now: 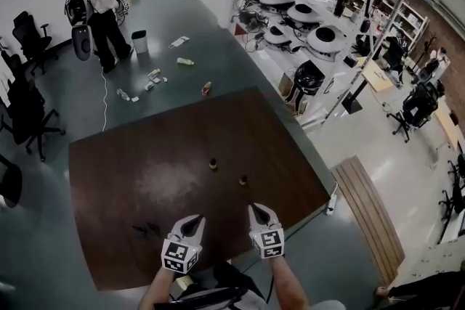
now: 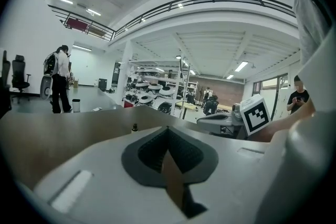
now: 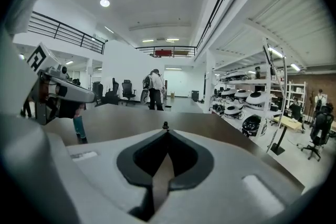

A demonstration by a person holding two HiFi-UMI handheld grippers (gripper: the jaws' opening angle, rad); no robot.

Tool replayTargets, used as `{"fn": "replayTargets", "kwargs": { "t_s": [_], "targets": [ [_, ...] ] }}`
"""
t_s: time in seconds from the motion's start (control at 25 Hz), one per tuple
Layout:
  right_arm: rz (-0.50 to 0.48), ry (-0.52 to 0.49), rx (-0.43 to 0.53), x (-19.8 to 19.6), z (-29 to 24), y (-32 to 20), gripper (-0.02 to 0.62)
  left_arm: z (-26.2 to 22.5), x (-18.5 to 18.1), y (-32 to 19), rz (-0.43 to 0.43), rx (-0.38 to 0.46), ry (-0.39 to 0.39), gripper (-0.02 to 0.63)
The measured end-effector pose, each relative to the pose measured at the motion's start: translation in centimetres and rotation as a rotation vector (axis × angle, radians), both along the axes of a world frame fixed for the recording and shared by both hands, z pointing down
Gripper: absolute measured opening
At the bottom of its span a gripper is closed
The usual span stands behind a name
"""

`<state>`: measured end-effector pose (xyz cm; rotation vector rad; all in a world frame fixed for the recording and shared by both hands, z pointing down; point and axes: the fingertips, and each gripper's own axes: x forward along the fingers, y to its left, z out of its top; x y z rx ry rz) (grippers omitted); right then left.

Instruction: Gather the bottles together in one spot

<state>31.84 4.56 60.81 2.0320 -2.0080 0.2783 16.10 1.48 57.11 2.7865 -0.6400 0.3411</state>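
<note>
Well ahead of the closed fingers (image 1: 190, 227), two bottles (image 1: 213, 164) (image 1: 243, 179).

Left gripper (image 1: 195, 220) and right gripper (image 1: 256, 210) — pale grey, black-and-white marker cubes (image 1: 180, 256).

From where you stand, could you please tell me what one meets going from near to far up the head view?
right gripper → nearer small bottle on the table → farther small bottle → bottle on the floor → bin → person

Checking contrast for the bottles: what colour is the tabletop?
Dark brown tabletop, clearest in the head view.
</note>
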Motion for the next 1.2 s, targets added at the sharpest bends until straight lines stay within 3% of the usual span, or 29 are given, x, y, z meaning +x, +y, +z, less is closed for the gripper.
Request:
{"fn": "replayTargets", "kwargs": {
  "t_s": [0.6,1.08,1.2],
  "targets": [
    [-0.078,-0.018,-0.095,3.9,6.5,-4.6,0.002,5.6,4.0,-5.0,-0.068,-0.06,-0.083,0.002],
    [-0.111,-0.03,-0.145,4.9,9.3,-6.2,0.002,7.5,5.6,-5.5,-0.063,-0.1,-0.111,0.002],
    [-0.125,-0.058,-0.16,4.8,10.0,-6.9,0.078,7.8,5.7,-5.4,-0.055,-0.106,-0.118,0.002]
  ]
}}
